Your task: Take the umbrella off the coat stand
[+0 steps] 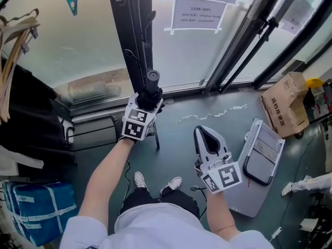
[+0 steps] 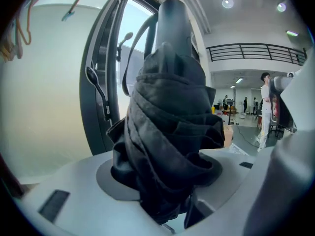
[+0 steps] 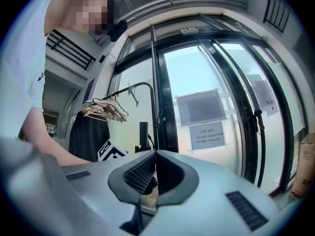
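My white shirt (image 1: 155, 227) filled the bottom of the head view, with both forearms reaching out from it. Beyond them stood the glass wall (image 1: 78, 40) with its dark frames, and against it the black coat stand (image 1: 139, 40). To the right, on the floor, sat a cardboard box (image 1: 285, 105) with red print I could not read, and nearer me lay a folded grey step stool (image 1: 262, 160).

My left tongs (image 1: 148, 104) were clamped on the task's thing, the black folded umbrella (image 2: 167, 132). Its bunched cloth filled the gap between the jaws, and its round handle end pointed up just beside the stand's pole. Whether it touched a hook I could not tell.

My right tongs (image 3: 155, 154) hung lower and well to the right, jaws pressed together on nothing.

Taped to the glass was a paper sign (image 1: 198, 13) headed "1108-WiFi" — the smaller lines under it were too faint to read.
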`<state>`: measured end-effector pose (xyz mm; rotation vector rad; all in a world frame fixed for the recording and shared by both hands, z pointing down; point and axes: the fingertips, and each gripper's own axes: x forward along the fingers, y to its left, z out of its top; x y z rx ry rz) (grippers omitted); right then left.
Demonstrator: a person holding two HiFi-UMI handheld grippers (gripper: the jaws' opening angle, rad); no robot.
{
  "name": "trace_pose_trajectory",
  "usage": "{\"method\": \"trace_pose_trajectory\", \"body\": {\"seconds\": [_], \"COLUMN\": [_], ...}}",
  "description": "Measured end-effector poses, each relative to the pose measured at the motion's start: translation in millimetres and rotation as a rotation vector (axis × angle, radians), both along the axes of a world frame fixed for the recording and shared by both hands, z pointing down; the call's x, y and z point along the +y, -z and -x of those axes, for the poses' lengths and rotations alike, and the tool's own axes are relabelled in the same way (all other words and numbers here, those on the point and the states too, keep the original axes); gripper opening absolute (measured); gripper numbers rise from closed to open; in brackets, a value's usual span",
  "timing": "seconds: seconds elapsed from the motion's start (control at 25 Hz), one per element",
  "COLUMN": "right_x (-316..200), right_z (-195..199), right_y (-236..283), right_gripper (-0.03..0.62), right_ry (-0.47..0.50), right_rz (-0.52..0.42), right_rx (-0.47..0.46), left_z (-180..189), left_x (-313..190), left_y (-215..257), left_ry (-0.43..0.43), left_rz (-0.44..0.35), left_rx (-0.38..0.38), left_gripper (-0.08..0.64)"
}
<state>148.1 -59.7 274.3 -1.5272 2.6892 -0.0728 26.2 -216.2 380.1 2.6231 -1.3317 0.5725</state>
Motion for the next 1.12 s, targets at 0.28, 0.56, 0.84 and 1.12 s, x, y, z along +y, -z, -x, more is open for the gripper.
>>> {"method": "trace_pose_trajectory", "body": {"seconds": [0.28, 0.56, 0.84, 1.12], "right_x": [-0.9, -0.6, -8.7, -13.4], "right_z": [14.2, 30.5, 38.2, 39.1], "right_y": [26.6, 34.7, 45.3, 55.0], "right_gripper": [0.020, 0.020, 0.020, 0.020], "right_ry": [0.046, 0.069, 0.061, 0.035], "right_rz": [-0.066, -0.069, -0.085, -0.104], "right_rx": [0.037, 0.064, 0.084, 0.099], "left_z": [38.5, 86.8, 132.9, 165.7], "left_x": [41.9, 72.5, 79.9, 82.9], "left_y": [40.5, 72.5, 93.9, 103.8], "left_ry": [0.030, 0.095, 0.171, 0.239], "left_rz": [-0.027, -0.059, -0.104, -0.123], "left_rx": [0.019, 0.055, 0.044, 0.067], "left_gripper": [0.264, 0.264, 0.264, 0.264]}}
